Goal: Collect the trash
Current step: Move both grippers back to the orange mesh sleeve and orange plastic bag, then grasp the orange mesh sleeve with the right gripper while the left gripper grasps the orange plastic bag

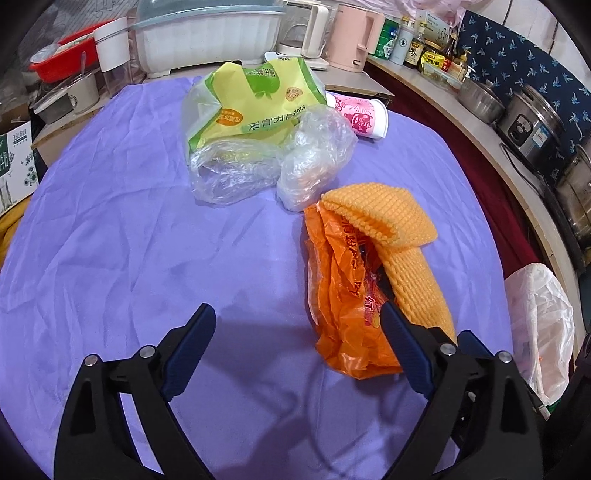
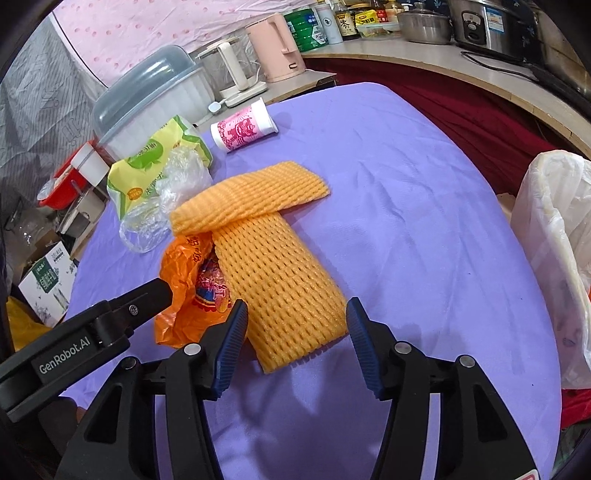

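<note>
Trash lies on a purple tablecloth. An orange foam fruit net lies folded, partly over a crumpled orange plastic bag. Behind them lie a yellow-green food bag, clear crumpled plastic and a pink paper cup on its side. My left gripper is open, its right finger beside the orange bag. My right gripper is open, its fingers either side of the foam net's near end. The left gripper also shows in the right wrist view.
A bin lined with a white plastic bag stands off the table's right edge. Behind the table stand a covered dish rack, kettles, bottles and metal pots. Boxes sit at the left.
</note>
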### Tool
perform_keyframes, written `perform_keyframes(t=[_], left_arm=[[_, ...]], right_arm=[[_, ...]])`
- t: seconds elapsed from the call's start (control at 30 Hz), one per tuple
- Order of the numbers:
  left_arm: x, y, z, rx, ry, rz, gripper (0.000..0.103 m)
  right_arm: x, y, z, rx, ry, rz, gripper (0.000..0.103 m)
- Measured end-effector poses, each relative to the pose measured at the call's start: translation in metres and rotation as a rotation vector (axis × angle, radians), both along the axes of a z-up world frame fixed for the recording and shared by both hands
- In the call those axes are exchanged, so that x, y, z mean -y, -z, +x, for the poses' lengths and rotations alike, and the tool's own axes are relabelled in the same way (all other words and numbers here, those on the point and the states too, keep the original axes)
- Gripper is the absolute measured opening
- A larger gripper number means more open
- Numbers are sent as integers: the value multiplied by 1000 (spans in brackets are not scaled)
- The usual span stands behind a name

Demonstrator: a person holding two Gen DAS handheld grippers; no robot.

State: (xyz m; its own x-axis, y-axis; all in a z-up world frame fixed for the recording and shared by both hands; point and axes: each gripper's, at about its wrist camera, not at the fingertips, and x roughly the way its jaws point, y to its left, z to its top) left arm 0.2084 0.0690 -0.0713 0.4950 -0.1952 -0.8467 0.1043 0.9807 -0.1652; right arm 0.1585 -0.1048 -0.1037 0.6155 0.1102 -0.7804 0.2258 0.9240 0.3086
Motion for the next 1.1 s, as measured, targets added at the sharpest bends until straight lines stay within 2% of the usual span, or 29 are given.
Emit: perform_keyframes(t=[0.07, 0.2, 0.43, 0.5, 0.57, 0.6, 0.67, 0.7, 0.73, 0.9, 1.1], left_arm=[[2, 5, 3, -13, 0, 5, 86], [8, 11, 7, -26, 4, 10, 86], [24, 19, 14, -36, 22, 33, 84], [29, 24, 16, -54, 35, 34, 70], [33, 25, 15, -50, 36, 50, 64], [34, 25, 14, -45, 42, 51, 53], [37, 24, 13, -47, 62, 51, 39], [38, 23, 12, -50, 70, 49, 26], [39, 22, 11, -53, 73, 47, 22], [37, 12, 2, -41, 82, 26, 17], [26, -11, -14, 6, 70, 16, 16]], right_arm=[[1, 2, 1, -4, 0, -3, 53], [3, 4, 2, -12, -5, -38, 39], [13, 6, -4, -10, -2, -33, 27], [14, 6, -5, -10, -4, -30, 23], [16, 5, -7, -10, -4, -25, 22], [17, 5, -8, -10, -5, -21, 21], [19, 4, -11, -9, -5, -18, 21], [20, 3, -14, -9, -5, -15, 21], [21, 3, -15, -8, -6, -12, 21], [22, -7, -25, 8, -9, -11, 20], [22, -31, -38, 59, -9, -24, 20]])
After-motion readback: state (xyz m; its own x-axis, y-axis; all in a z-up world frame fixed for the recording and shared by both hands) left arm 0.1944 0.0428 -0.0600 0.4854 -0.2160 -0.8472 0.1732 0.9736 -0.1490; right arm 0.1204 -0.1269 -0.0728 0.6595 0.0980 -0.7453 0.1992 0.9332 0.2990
